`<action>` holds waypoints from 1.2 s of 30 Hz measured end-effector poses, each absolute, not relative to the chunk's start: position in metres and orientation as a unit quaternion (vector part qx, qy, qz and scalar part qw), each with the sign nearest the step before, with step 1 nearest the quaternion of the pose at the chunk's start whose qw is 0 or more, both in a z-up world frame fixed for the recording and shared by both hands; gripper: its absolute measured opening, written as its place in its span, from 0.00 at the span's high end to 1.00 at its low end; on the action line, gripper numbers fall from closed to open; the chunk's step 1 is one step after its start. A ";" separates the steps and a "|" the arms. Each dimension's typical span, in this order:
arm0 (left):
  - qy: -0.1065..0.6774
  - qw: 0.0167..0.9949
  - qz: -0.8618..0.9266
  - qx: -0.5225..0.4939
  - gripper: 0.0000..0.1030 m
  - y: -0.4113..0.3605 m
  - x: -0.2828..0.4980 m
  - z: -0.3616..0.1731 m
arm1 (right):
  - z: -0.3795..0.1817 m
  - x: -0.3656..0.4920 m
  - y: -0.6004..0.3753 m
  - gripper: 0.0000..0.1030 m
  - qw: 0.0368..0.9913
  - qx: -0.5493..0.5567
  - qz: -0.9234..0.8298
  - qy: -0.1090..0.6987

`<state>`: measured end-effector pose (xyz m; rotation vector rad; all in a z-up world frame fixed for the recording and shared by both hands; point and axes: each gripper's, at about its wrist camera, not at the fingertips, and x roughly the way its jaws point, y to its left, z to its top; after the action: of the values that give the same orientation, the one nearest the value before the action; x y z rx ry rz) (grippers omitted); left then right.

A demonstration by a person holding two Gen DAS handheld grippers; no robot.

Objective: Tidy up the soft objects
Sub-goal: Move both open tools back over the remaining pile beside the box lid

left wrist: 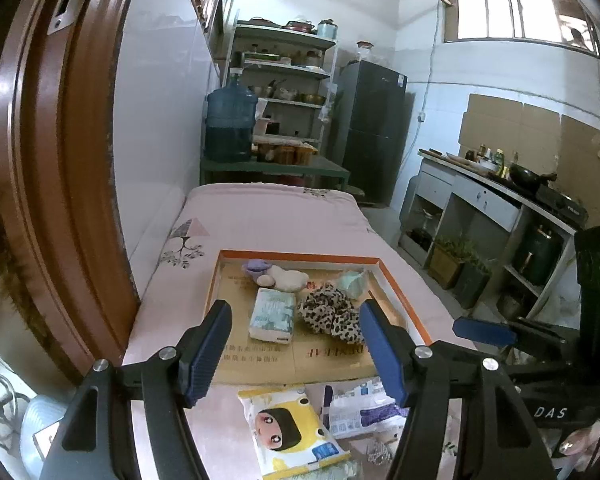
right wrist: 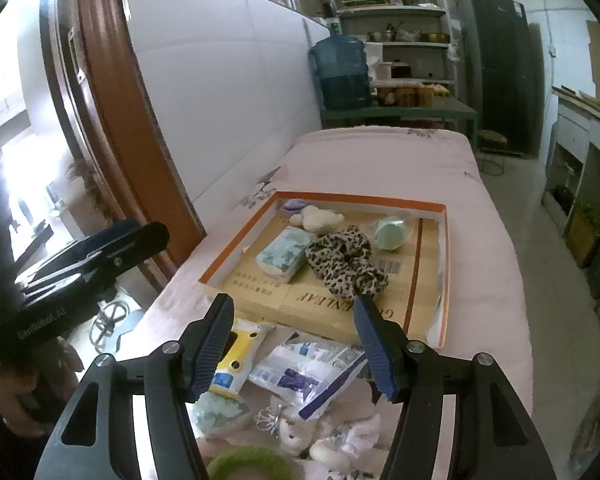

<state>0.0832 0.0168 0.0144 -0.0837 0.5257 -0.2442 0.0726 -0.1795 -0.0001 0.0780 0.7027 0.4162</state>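
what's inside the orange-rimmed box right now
The orange-rimmed box holds a tissue pack, leopard scrunchie, mint pouch, white plush and a purple item. Anything beneath them is hidden.

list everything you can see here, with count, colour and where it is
box lid tray: 1, orange rim, on the pink table cover
tissue pack: 1, pale blue, in tray, left of scrunchie
scrunchie: 1, leopard print, tray middle
green roll: 1, mint, in clear wrap, tray right
white plush: 1, cream, tray back
purple item: 1, lilac, tray back corner
cartoon pack: 1, yellow and white, in front of tray
plastic pouch: 1, white and blue, in front of tray
green ring: 1, olive, nearest edge
water jug: 1, blue, on green bench
fridge: 1, dark, back wall
left gripper: open, empty
right gripper: open, empty
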 end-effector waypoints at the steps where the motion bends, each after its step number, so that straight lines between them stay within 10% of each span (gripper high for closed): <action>1: 0.259 0.958 -0.120 -0.041 0.36 0.017 0.081 0.014 | 0.000 0.070 -0.179 0.38 0.917 0.037 0.202 0.341; 36: 0.276 0.953 -0.116 -0.037 0.36 0.011 0.030 -0.028 | -0.047 0.002 -0.177 0.38 0.922 0.037 0.169 0.348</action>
<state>0.0298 0.0115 -0.0284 -0.0759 0.5607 -0.2362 0.0019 -0.1768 -0.0468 0.0764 0.7146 0.3461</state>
